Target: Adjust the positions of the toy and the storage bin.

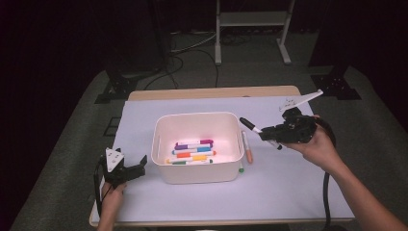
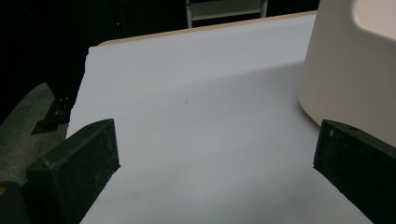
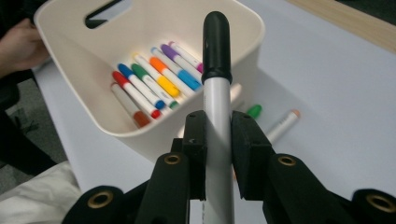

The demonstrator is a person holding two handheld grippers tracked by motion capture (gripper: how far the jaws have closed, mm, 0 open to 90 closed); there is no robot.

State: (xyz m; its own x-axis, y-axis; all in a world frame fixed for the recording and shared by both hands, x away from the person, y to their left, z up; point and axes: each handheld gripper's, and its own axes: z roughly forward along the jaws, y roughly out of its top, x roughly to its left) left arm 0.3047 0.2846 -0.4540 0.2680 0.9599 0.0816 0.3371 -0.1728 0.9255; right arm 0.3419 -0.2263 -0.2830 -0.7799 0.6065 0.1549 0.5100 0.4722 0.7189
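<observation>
The right hand-held gripper point(image 3: 218, 154) clamps a black-capped marker point(image 3: 217, 93) beside the bin point(image 1: 161, 139) (left hand-held gripper point(image 1: 126, 169) idle, jaws wide); next, likely carry it over and release inside.

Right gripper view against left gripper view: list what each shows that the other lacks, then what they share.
Right gripper view alone: the right gripper clamped on a black-capped marker, the coloured markers lying inside the bin, and two loose markers, a green-capped marker and an orange-tipped marker, on the table beside it.

Left gripper view alone: the left gripper with jaws wide apart and nothing between them, and dark floor past the table's edge.

Both: the cream bin and the white table cover.
</observation>
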